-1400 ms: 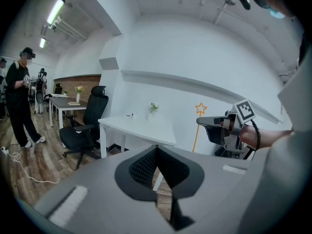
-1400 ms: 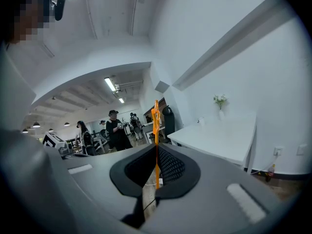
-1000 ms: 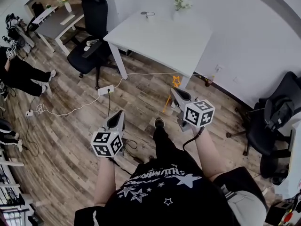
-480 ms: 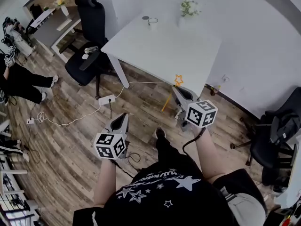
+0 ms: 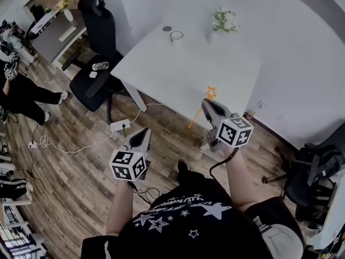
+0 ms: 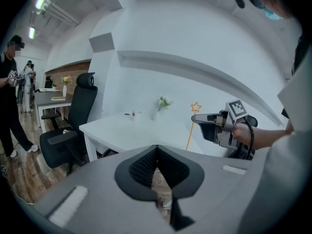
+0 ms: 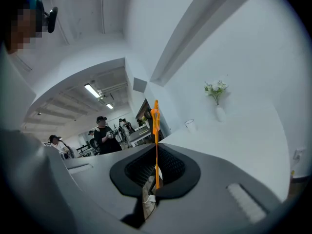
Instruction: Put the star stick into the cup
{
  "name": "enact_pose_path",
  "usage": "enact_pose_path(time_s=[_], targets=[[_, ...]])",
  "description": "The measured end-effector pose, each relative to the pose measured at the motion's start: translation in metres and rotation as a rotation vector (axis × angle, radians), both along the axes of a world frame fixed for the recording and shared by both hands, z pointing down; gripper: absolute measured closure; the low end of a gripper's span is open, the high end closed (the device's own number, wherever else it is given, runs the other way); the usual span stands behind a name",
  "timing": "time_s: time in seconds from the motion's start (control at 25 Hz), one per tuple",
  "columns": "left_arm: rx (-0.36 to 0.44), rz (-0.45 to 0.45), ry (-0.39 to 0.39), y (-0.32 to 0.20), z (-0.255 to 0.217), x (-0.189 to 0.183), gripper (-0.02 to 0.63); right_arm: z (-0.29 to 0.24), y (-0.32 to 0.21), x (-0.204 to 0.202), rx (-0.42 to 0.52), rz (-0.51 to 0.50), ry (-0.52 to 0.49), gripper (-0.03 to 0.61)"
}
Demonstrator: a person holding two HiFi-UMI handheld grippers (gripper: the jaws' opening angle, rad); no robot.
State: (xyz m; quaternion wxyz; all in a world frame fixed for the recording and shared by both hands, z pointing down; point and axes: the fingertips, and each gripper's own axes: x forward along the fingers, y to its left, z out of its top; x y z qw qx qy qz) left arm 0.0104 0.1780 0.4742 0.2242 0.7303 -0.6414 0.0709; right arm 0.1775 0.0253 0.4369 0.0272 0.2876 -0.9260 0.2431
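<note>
Right gripper (image 5: 207, 103): jaws pinched tight on star stick (image 5: 200, 113), by table (image 5: 188, 74) near edge.
Left gripper (image 5: 143, 132): jaws closed, empty.
Cup (image 5: 176, 36): table's far side, inside unseen.

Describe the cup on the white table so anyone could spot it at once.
The white table stands by the wall. At its far edge the cup sits between a flat dark disc and a flower vase: short, white, open-topped, no flowers.

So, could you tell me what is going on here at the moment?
A person stands at a white table with a gripper in each hand. The right gripper is shut on the orange star stick, near the table's near edge. The left gripper is shut and empty. The cup sits at the table's far side; the stick is not yet in it.
</note>
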Motion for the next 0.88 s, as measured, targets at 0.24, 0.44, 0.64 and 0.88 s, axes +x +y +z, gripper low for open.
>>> enact_pose_path(time_s=[0.24,0.44,0.64,0.88], targets=[[0.015,-0.009,-0.009,-0.067,-0.008,-0.022,0.609,-0.005,-0.060,-0.026,0.006,-0.022,-0.008,0.557],[0.025,-0.003,-0.023,-0.106,-0.013,-0.034,0.609,-0.011,-0.109,-0.041,0.009,-0.018,-0.031,0.557],[0.015,-0.017,-0.013,-0.125,-0.006,-0.059,0.609,-0.003,-0.130,-0.062,0.000,-0.015,-0.030,0.557],[0.026,0.023,0.016,-0.169,0.009,-0.088,0.609,0.017,-0.159,-0.087,-0.011,0.014,0.014,0.557]])
